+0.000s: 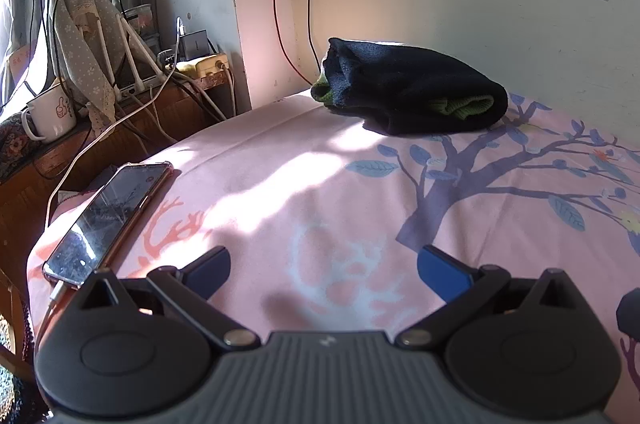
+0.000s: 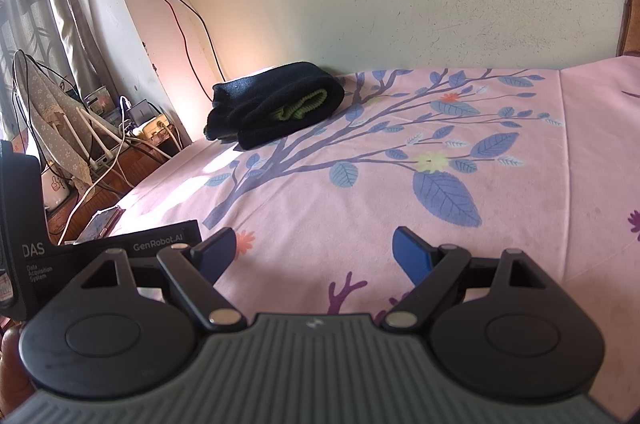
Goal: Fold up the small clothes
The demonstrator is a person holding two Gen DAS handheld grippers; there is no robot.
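Observation:
A dark navy garment with green trim (image 1: 408, 88) lies folded in a bundle at the far edge of the pink bed sheet (image 1: 320, 184), near the wall. It also shows in the right wrist view (image 2: 276, 104). My left gripper (image 1: 324, 268) is open and empty, low over the sheet, well short of the garment. My right gripper (image 2: 314, 256) is open and empty over the sheet, also far from the garment. The left gripper's black body (image 2: 24, 252) shows at the left edge of the right wrist view.
A phone (image 1: 108, 220) on a charging cable lies at the bed's left edge. A wooden side table (image 1: 120, 140) to the left holds a mug (image 1: 50, 116), a router, cables and a cloth-draped rack. The wall runs behind the bed.

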